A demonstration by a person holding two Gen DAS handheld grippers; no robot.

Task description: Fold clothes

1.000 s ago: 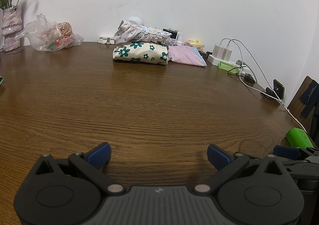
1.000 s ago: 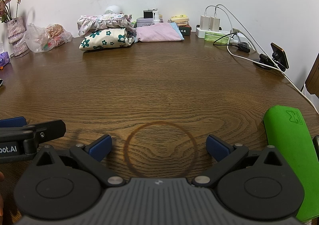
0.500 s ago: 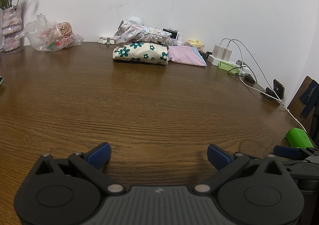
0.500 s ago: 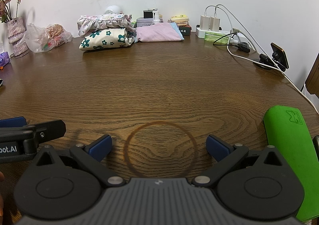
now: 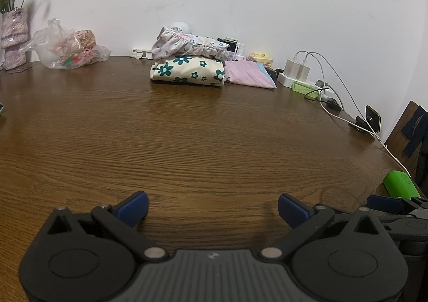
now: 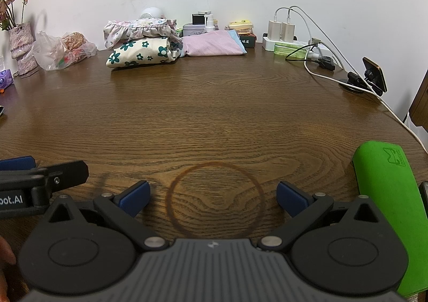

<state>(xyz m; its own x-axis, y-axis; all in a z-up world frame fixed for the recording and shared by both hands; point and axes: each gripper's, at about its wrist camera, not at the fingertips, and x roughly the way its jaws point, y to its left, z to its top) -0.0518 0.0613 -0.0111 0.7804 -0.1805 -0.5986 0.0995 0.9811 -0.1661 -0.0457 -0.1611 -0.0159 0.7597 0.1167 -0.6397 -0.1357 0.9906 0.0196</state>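
Both tongs sit low at the near edge of a wooden table [image 6: 214,104], side by side, each spread wide and holding nothing. Left gripper [image 5: 212,208] has only bare wood between its blue pads; right gripper [image 6: 212,197] straddles a faint ring stain [image 6: 215,199] in the grain, likely a parked position rather than a reach.

Folded clothes lie well apart from both, at the far edge by the wall: a cream flowered piece [image 5: 187,72] with a ruffled pastel one [image 5: 187,44] stacked on top, and a pink one [image 5: 247,76] just beside them on the right. Judging by the neat stack, these 3 look finished and set back to keep the working space free. No unfolded garment shows in either view, so the task appears either done or waiting for a fresh piece.

Chargers and cables [image 6: 294,34] crowd the far right corner, a plastic bag [image 6: 61,50] and a vase of flowers [image 6: 21,42] the far left. A green pad [image 6: 385,195] lies just beside the right gripper.
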